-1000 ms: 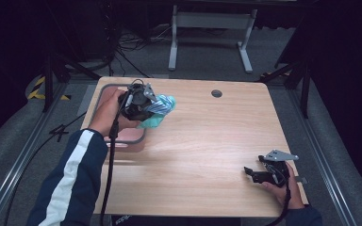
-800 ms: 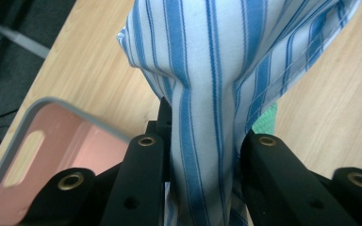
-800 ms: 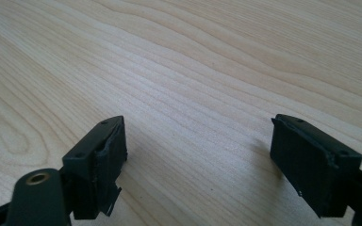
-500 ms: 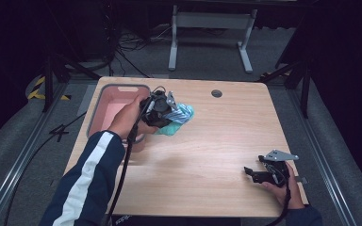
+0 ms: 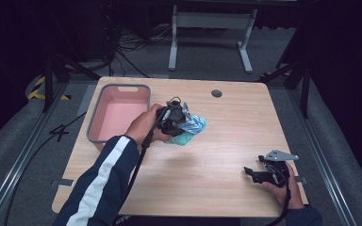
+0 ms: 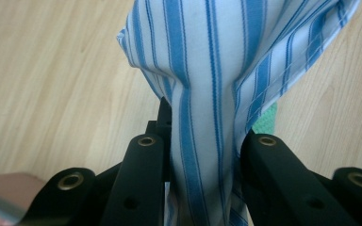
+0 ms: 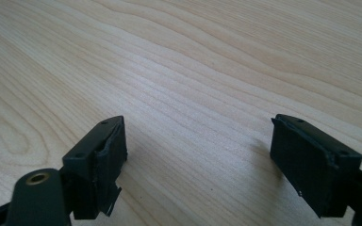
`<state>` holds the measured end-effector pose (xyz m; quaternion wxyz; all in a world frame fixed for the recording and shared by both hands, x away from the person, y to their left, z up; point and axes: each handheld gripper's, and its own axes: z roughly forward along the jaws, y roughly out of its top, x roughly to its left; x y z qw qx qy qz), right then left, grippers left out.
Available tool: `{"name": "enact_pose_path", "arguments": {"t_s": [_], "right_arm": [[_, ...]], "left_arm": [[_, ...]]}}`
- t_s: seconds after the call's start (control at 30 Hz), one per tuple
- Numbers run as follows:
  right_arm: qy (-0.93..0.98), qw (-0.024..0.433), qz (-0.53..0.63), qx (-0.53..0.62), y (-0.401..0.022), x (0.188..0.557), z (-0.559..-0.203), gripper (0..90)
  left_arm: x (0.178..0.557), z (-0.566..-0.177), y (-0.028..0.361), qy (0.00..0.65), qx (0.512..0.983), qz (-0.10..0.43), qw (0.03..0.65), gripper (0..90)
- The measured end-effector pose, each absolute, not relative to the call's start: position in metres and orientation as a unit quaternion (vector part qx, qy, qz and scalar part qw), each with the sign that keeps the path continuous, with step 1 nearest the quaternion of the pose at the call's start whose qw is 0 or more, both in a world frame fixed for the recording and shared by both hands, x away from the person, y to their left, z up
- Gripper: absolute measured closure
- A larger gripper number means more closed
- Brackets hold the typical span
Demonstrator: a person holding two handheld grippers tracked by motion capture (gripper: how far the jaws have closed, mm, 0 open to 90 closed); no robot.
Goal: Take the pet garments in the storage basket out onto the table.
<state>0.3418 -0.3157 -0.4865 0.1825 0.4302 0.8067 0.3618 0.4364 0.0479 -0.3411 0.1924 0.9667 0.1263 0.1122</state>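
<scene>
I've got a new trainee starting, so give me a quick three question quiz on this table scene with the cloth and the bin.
1. True or false: the left gripper is shut on the striped cloth.
2. What colour is the inside of the bin: A pink, B yellow, C black?
3. Fill in: the jaws of the right gripper stand ____ over bare table.

Key: 1 true; 2 A; 3 open.
</scene>
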Motion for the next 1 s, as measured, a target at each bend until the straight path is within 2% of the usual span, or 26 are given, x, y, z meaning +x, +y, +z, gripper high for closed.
{"name": "enact_pose_path", "arguments": {"t_s": [0.7, 1.0], "right_arm": [[0.807, 0.183, 0.362, 0.43, -0.316, 0.342, -0.487, 19.7], [0.807, 0.183, 0.362, 0.43, -0.316, 0.342, -0.487, 19.8]], "left_arm": [[0.432, -0.394, 0.002, 0.082, 0.986, 0.066, 0.129, 73.5], [0.431, -0.403, -0.001, 0.083, 0.988, 0.06, 0.116, 64.0]]}}
